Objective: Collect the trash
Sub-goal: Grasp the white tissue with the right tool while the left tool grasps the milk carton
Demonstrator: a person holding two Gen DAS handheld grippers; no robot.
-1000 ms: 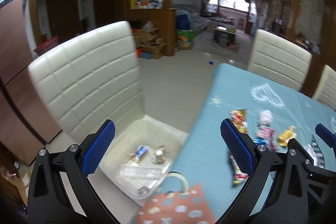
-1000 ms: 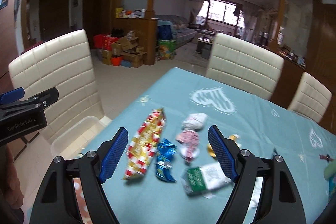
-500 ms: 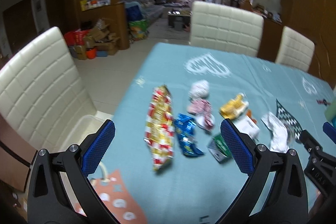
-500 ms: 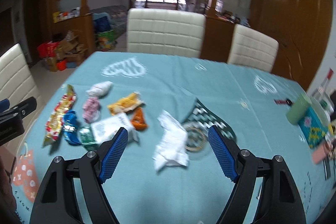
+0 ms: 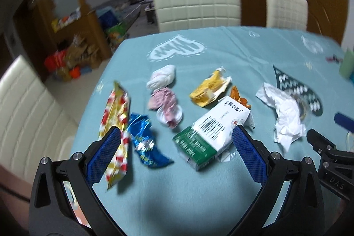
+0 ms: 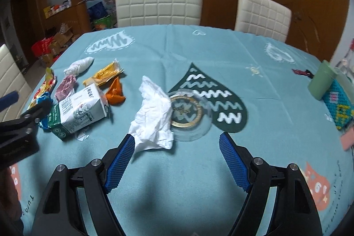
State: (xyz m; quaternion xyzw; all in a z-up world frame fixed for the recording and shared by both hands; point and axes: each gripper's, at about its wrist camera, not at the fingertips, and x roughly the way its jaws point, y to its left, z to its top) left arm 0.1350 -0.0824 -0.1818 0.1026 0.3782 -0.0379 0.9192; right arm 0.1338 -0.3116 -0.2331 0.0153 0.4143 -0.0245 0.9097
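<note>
Left wrist view takes in a table under a teal cloth [image 5: 221,54], its near edge cut off by the frame; the right wrist view shows the same cloth [image 6: 254,54]. Cream chairs [image 5: 197,3] stand at twelve o'clock across the table, their legs hidden behind it.

Trash lies scattered on the cloth. A long red-and-gold snack wrapper [image 5: 116,116] runs at ten o'clock from the left gripper [image 5: 174,143], its lower part behind the left finger. A green-and-white carton [image 5: 212,132] lies on its side at one o'clock, between the fingers in the picture, and shows again at the right wrist view's nine o'clock [image 6: 77,114]. A crumpled white tissue [image 6: 154,116] sits at eleven o'clock from the right gripper [image 6: 177,148], overlapping a clear round lid [image 6: 188,114] with a gold ring; the lid's rim is faint and hard to trace. Smaller pieces: a blue foil wrapper [image 5: 143,138], a yellow packet [image 5: 210,87], a pink wad [image 5: 164,103], a white knotted bag [image 5: 162,76] and an orange scrap [image 6: 115,92], all blurred.

Both grippers hover above the cloth with fingers spread wide, gripping nothing.

A green cup [image 6: 322,81] at three o'clock is partly cut off.
</note>
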